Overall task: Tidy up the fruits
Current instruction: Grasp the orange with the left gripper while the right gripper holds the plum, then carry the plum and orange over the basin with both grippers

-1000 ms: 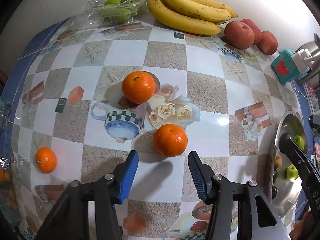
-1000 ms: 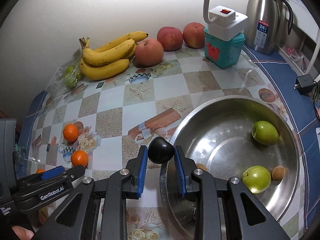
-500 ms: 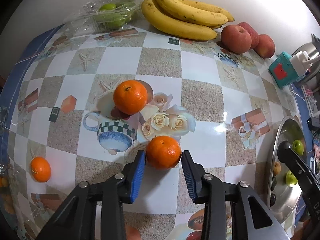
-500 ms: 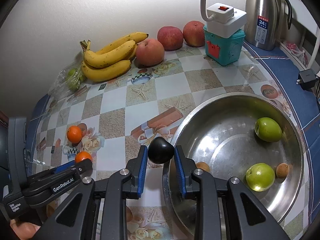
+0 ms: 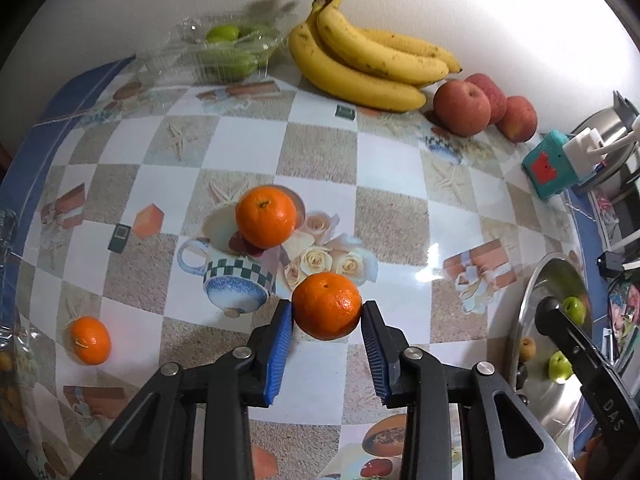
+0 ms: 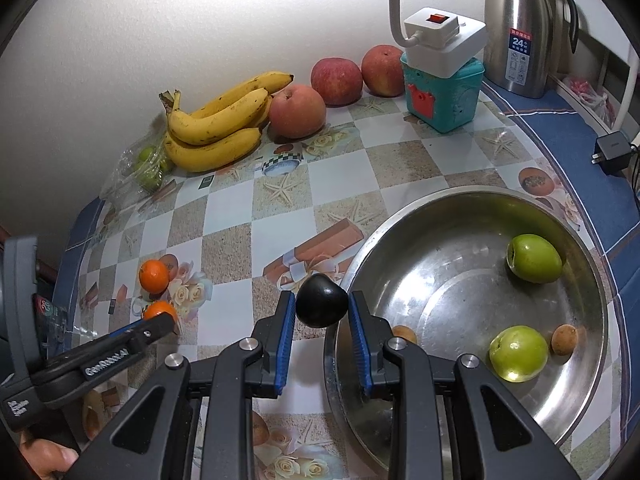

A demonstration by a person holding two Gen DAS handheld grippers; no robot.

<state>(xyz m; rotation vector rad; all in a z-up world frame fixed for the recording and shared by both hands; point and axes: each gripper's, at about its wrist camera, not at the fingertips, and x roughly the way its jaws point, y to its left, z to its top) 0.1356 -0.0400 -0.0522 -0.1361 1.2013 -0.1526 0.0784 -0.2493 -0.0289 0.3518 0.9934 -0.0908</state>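
My left gripper [image 5: 327,314] is shut on an orange mandarin [image 5: 327,306], its blue pads pressing both sides just above the tablecloth. Two more mandarins lie loose: one [image 5: 266,216] farther back on the printed cup picture, one [image 5: 90,340] at the left. My right gripper [image 6: 322,308] is shut on a dark plum [image 6: 321,306] beside the rim of the steel bowl [image 6: 580,412]. The bowl holds two green fruits [image 6: 534,258] [image 6: 519,353] and small brown fruits [image 6: 564,340]. In the right wrist view the left gripper [image 6: 160,326] appears at the lower left with its mandarin.
Against the wall lie bananas [image 5: 368,64], three red apples [image 5: 462,108] and a clear bag of green fruits [image 5: 228,52]. A teal box with a white power strip [image 6: 442,80], a steel kettle [image 6: 518,24] and a charger [image 6: 612,154] stand at the right.
The left gripper moved forward around the near mandarin and closed its pads onto it. The right gripper kept still with the plum.
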